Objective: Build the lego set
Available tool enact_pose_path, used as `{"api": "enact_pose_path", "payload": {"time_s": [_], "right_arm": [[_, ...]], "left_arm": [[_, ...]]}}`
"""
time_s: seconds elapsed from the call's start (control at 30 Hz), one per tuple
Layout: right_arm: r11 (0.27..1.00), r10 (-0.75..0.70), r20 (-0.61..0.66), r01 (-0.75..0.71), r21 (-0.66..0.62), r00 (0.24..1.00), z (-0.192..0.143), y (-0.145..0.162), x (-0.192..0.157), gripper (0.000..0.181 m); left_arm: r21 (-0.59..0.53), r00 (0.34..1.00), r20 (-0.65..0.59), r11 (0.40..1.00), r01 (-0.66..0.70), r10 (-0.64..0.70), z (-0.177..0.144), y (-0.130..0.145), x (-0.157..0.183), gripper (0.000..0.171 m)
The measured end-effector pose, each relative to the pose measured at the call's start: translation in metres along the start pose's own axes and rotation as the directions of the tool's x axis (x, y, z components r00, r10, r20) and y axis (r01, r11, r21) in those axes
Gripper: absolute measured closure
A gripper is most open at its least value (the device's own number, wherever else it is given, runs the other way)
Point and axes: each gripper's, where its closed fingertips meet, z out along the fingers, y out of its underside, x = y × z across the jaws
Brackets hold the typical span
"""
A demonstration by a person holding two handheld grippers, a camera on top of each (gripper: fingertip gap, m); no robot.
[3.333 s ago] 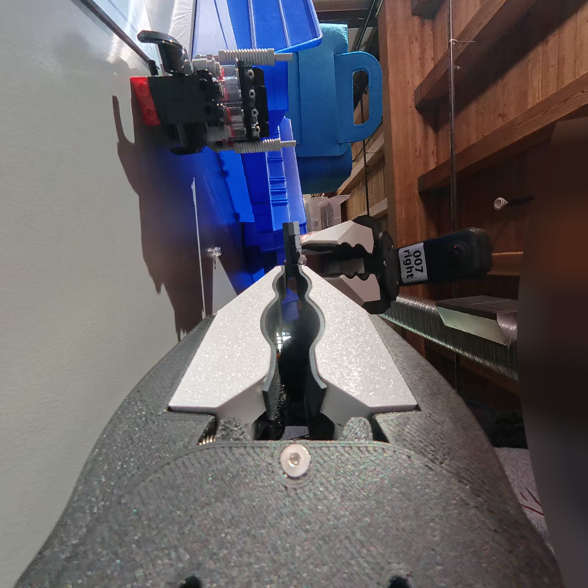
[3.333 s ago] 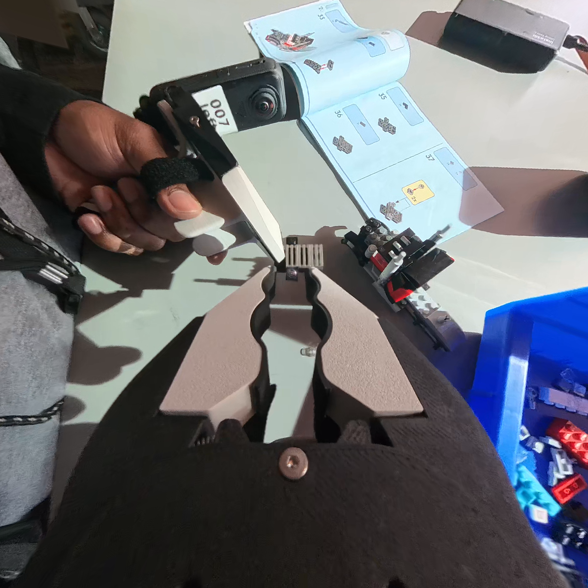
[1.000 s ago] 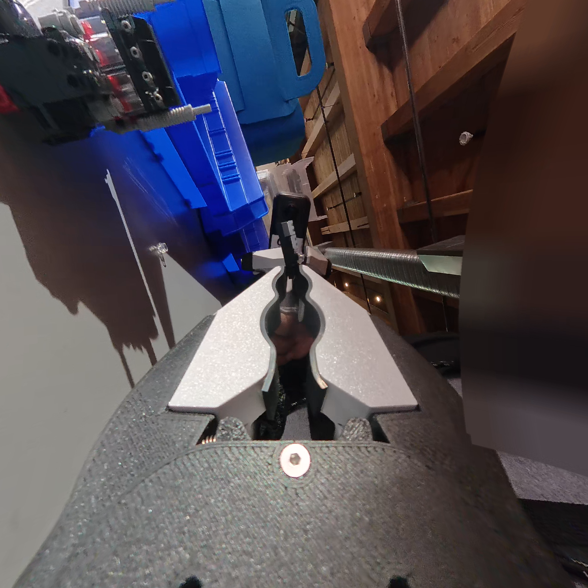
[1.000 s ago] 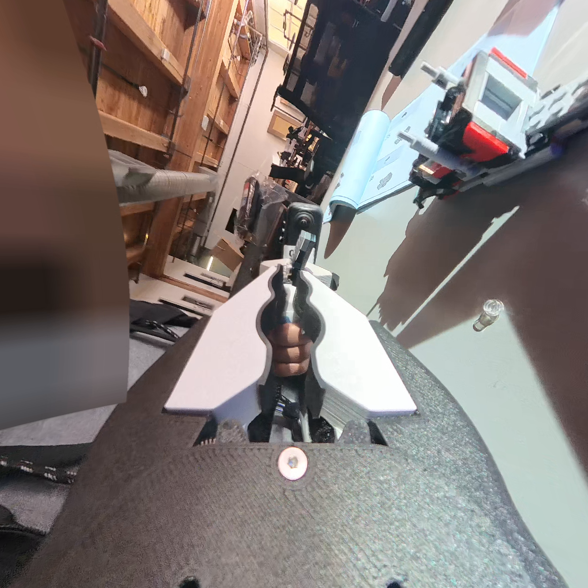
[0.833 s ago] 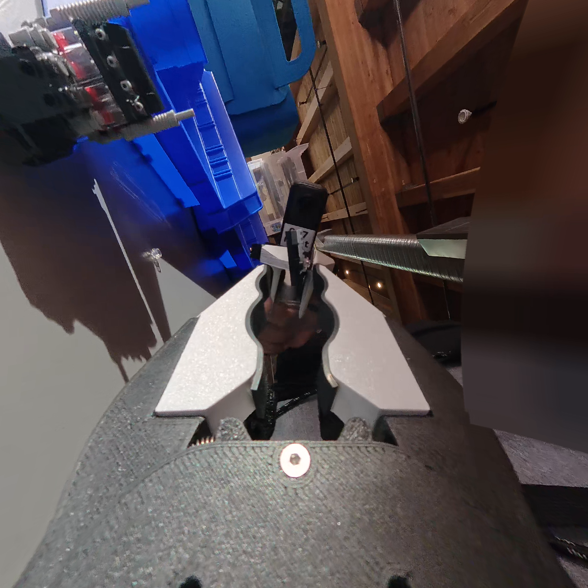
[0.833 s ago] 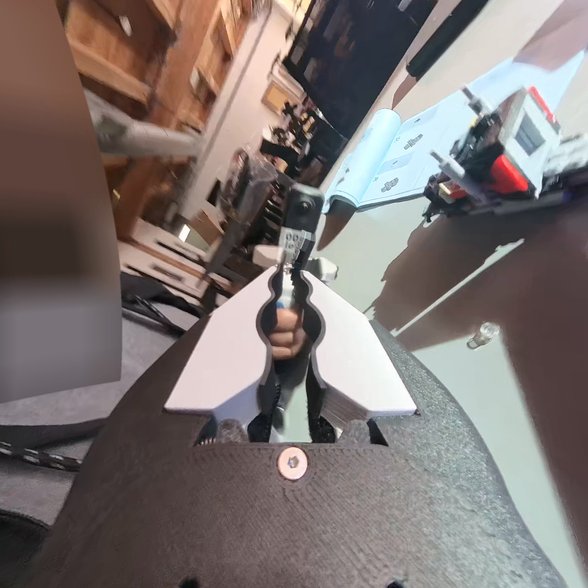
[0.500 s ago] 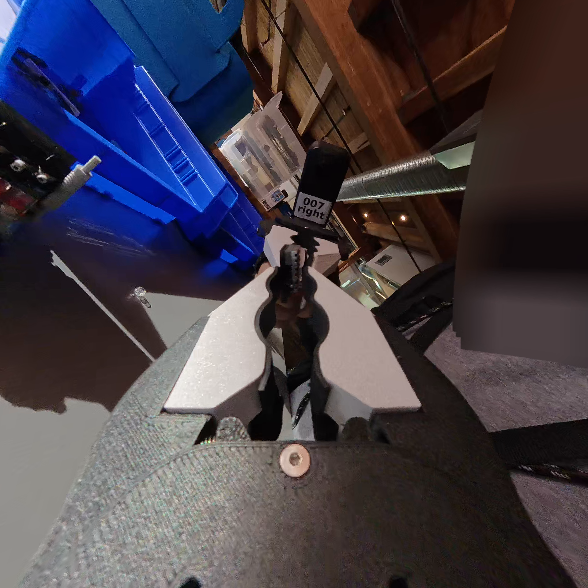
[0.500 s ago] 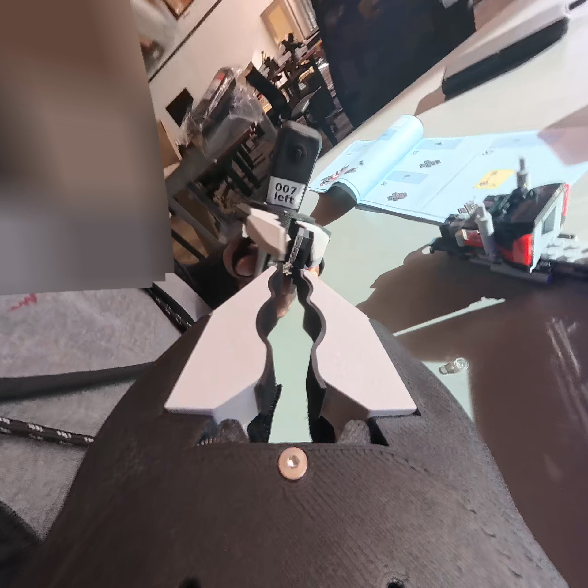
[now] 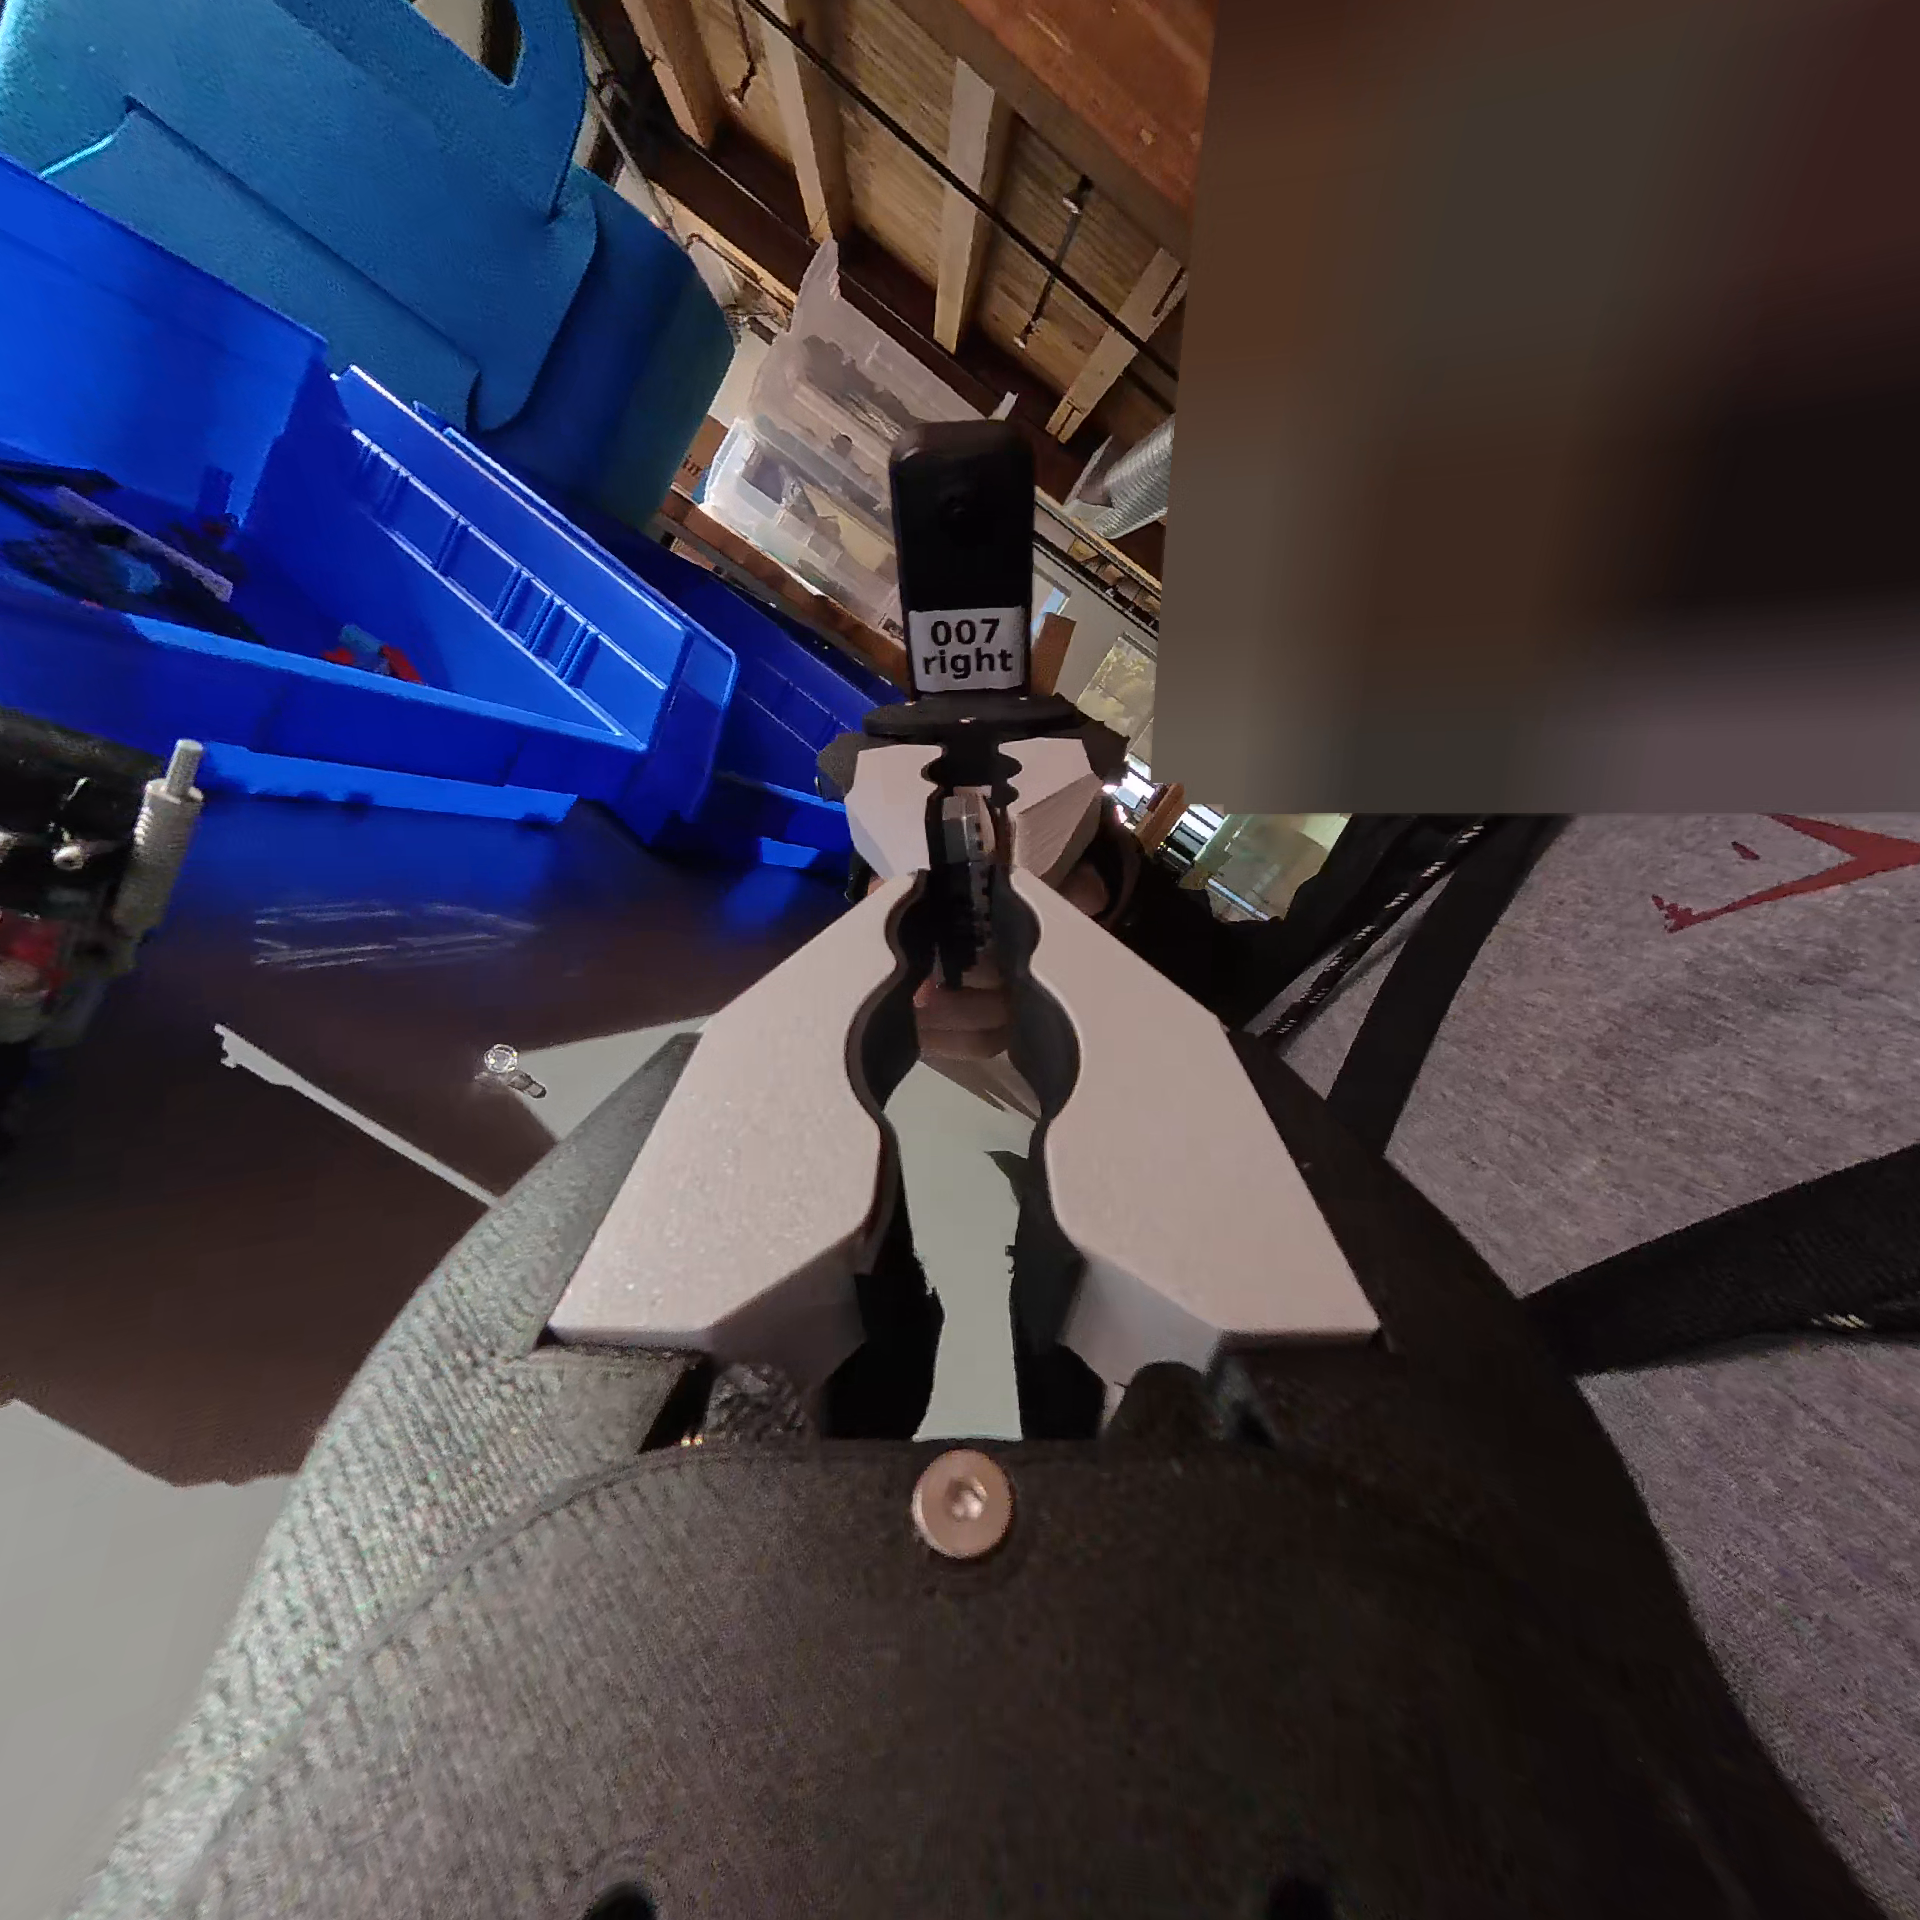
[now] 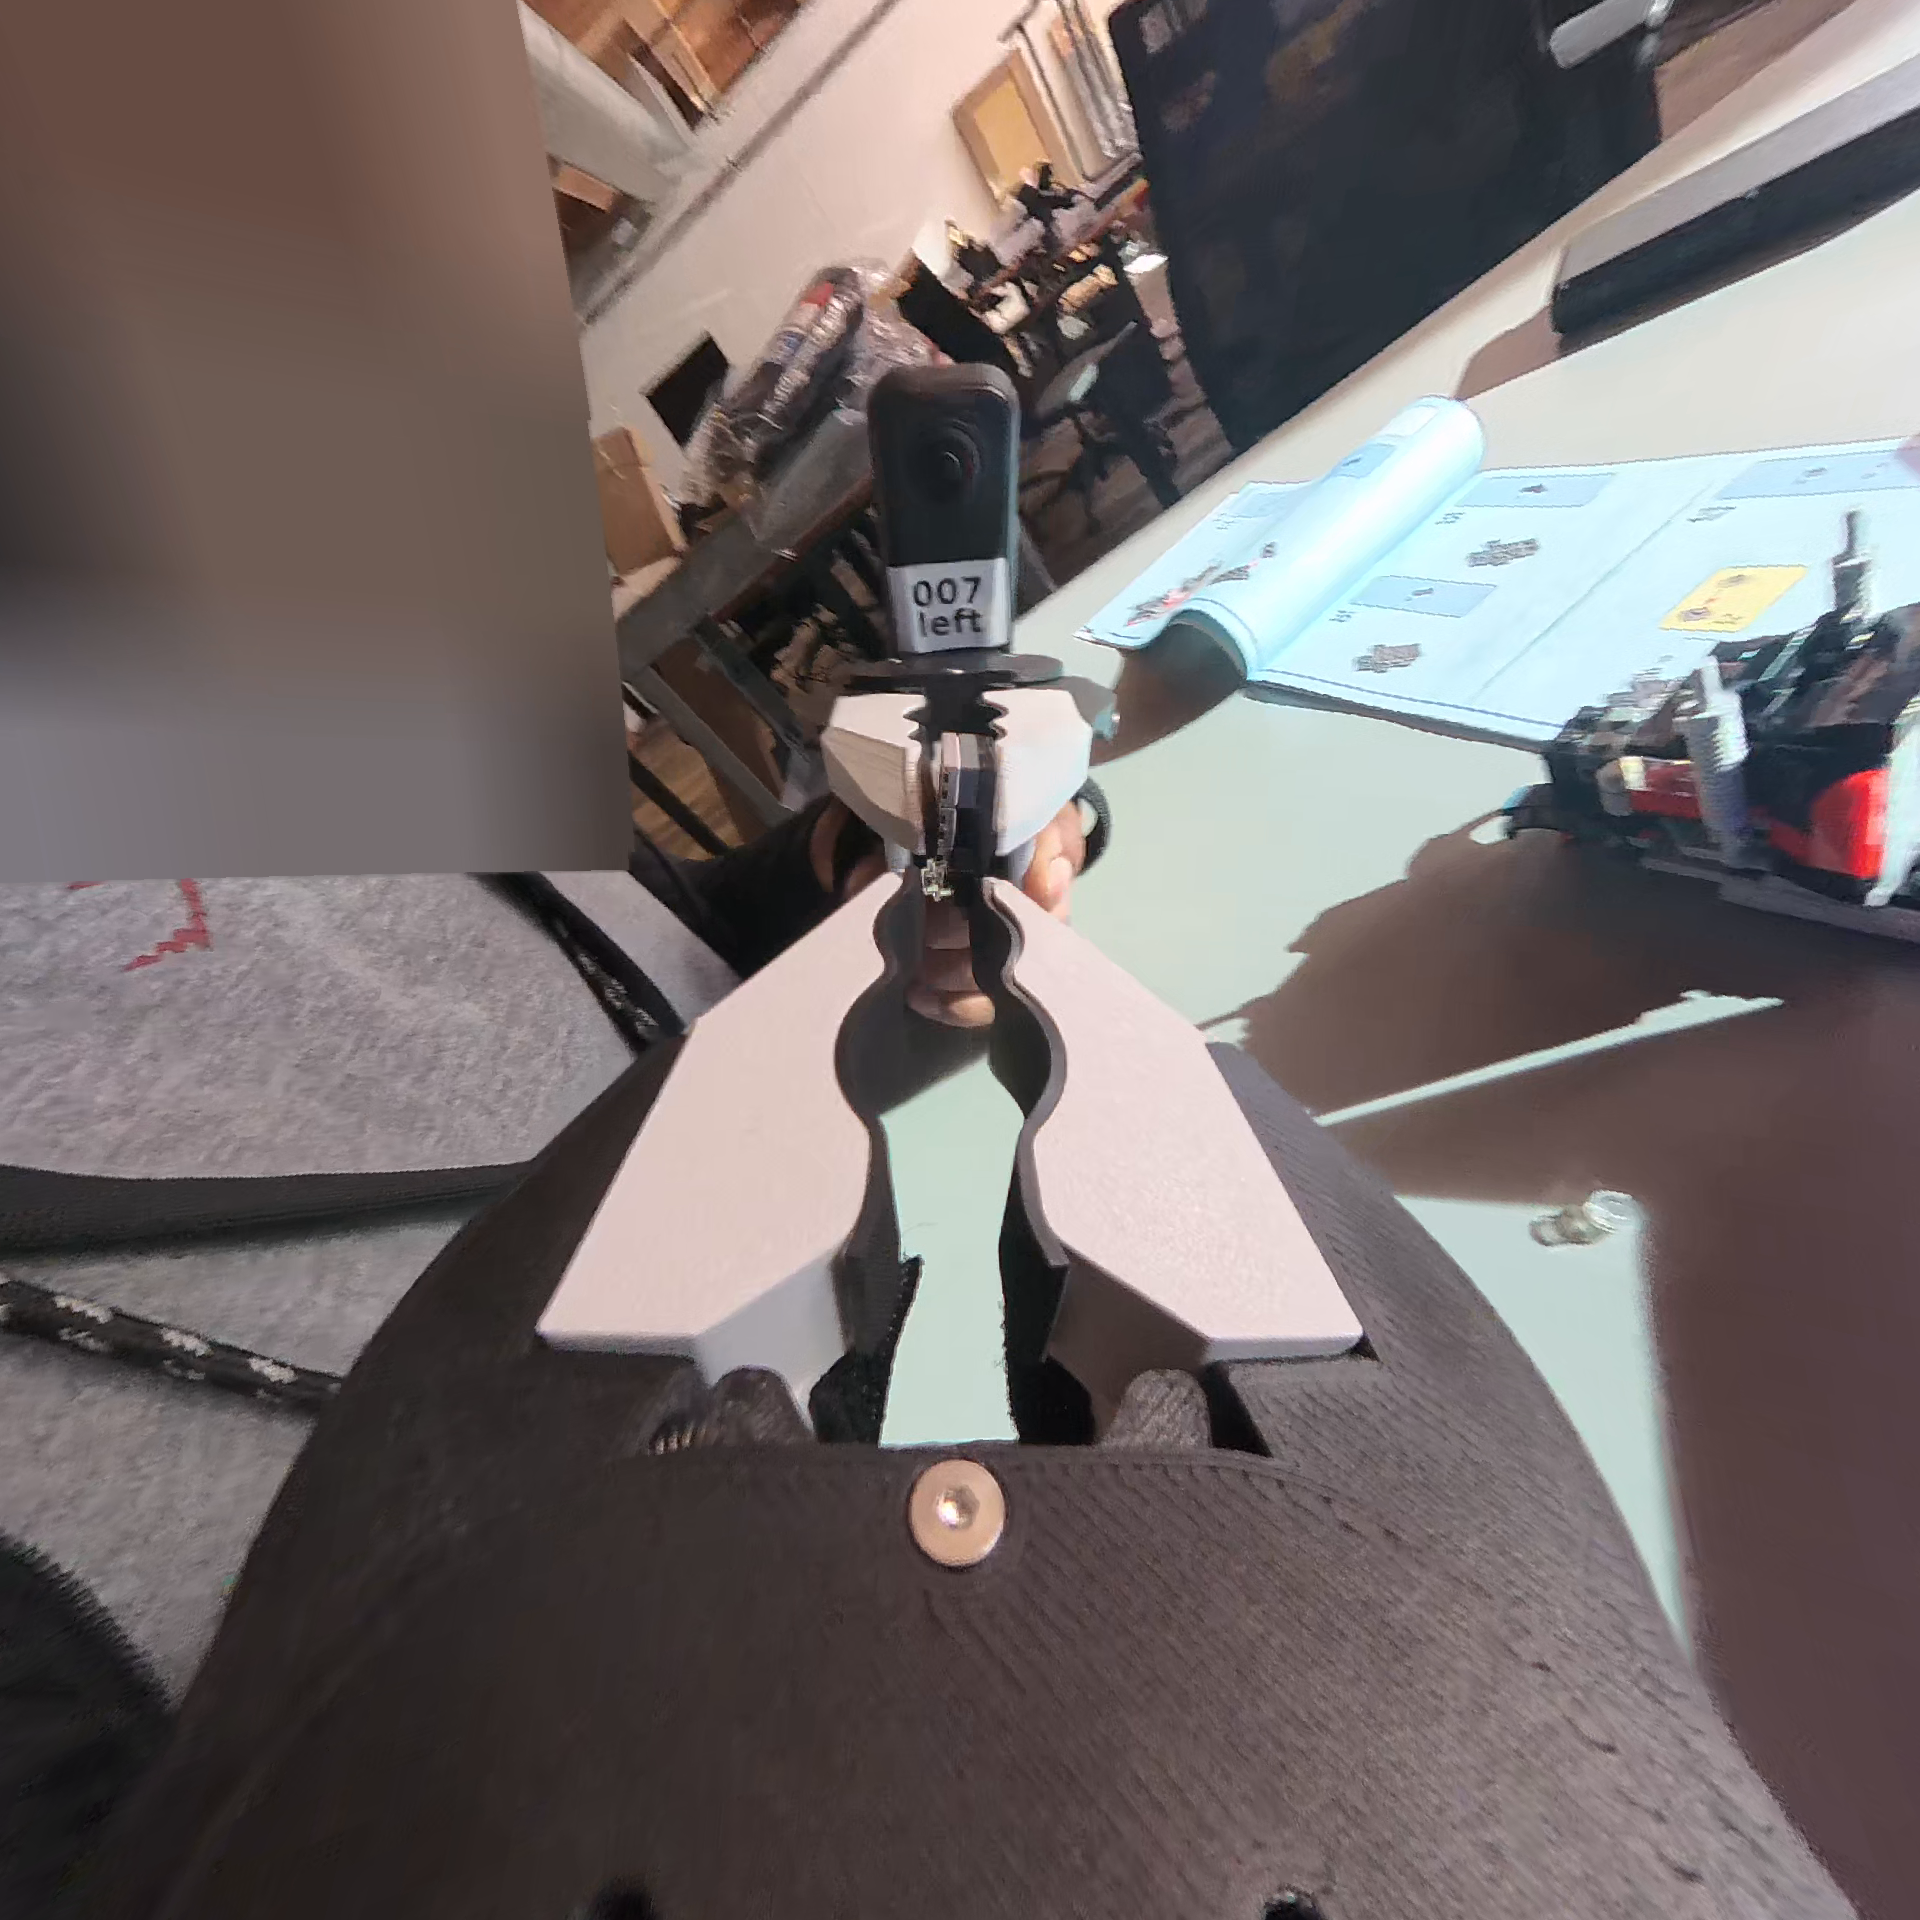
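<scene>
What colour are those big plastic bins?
Bright blue plastic bins, clearest in the left wrist view.

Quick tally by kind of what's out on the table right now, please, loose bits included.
Blue parts bins: 2 at least
Instruction booklet: 1
Part-built lego vehicle: 1
Loose clear pieces: 1
Black flat box: 1
Total: 6 at least

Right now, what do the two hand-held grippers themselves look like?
Both look alike. The left hand-held gripper has two light grey, wedge-shaped fingers with dark wavy inner edges, on a black textured body with a silver screw. The right hand-held gripper matches it. Each carries an upright black camera bearing a white label. The person wears a grey top and black straps.
</scene>
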Motion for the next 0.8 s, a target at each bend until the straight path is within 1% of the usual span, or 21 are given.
{"api": "enact_pose_path", "payload": {"time_s": [0.17,0.3,0.4,0.47,0.67,0.8], "right_arm": [[0.998,0.057,0.091,-0.060,0.024,0.994,-0.001,-0.001,-0.008,0.171],[0.998,0.053,0.113,-0.057,0.027,0.992,0.000,0.001,-0.010,0.171],[1.000,-0.018,0.064,0.017,0.023,0.998,0.000,0.001,-0.007,0.170],[0.997,-0.078,0.050,0.076,0.029,0.996,0.001,-0.001,-0.010,0.170],[0.966,-0.255,-0.013,0.256,0.046,0.967,0.001,-0.003,-0.016,0.167],[0.955,-0.294,-0.011,0.294,0.048,0.956,0.002,-0.003,-0.019,0.170]], "left_arm": [[-0.006,0.997,-0.049,0.998,-0.055,0.055,0.001,0.000,0.008,0.160],[-0.014,0.994,-0.061,0.996,-0.088,0.087,0.001,0.001,0.010,0.160],[-0.012,0.994,-0.047,0.995,-0.102,0.102,0.000,-0.001,0.008,0.161],[-0.005,0.989,-0.052,0.990,-0.141,0.140,-0.001,-0.003,0.011,0.161],[0.007,0.974,-0.062,0.976,-0.218,0.218,-0.001,-0.003,0.018,0.161],[0.006,0.968,-0.069,0.970,-0.241,0.241,-0.002,-0.003,0.020,0.161]]}}
